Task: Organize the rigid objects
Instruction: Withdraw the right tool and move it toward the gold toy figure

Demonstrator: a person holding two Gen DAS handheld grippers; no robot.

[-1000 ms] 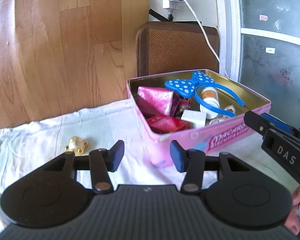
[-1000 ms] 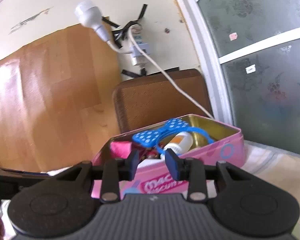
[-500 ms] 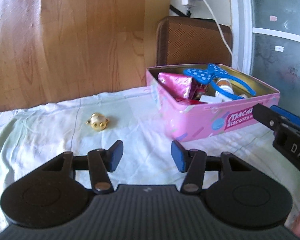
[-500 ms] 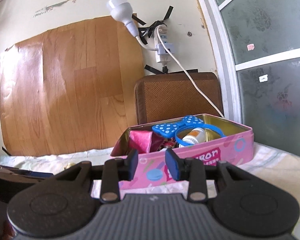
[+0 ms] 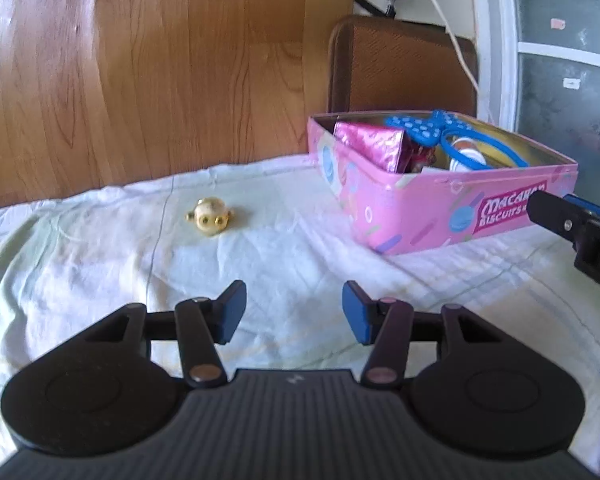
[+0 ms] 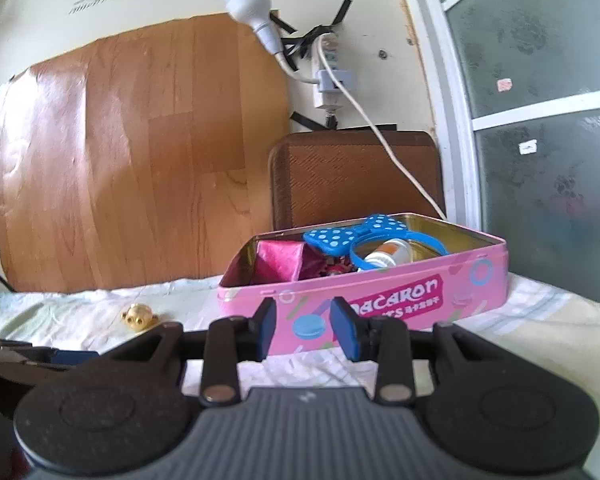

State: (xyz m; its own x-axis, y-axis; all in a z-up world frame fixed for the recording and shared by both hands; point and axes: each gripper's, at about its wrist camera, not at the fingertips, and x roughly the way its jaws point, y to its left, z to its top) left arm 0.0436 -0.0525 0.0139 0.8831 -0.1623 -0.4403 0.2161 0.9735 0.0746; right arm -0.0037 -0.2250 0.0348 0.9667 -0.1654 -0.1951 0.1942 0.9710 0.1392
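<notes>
White wrinkled cloth point(image 5: 300, 264) covers the surface in front of me, with a wood-grain panel point(image 5: 180, 60) and a brown woven board point(image 6: 356, 176) leaning on the wall behind it. At about two o'clock in my left wrist view sits the pink biscuit tin point(image 5: 440, 208), lid off, holding a blue polka-dot bow headband point(image 5: 432, 128), a shiny magenta wrapped package point(image 5: 372, 144) and a small white bottle with an orange label point(image 6: 392, 254). Alone on the cloth at about eleven o'clock, well apart from the tin, lies a small golden figurine point(image 5: 209, 216); the right wrist view shows it at nine o'clock, left of the tin's corner. My left gripper point(image 5: 294, 312) hovers above bare cloth, jaws parted with nothing between them. My right gripper point(image 6: 304, 328) points at the tin's front wall with a narrower gap, also holding nothing. Its black body pokes in at three o'clock in the left view, just in front of the tin's label.
</notes>
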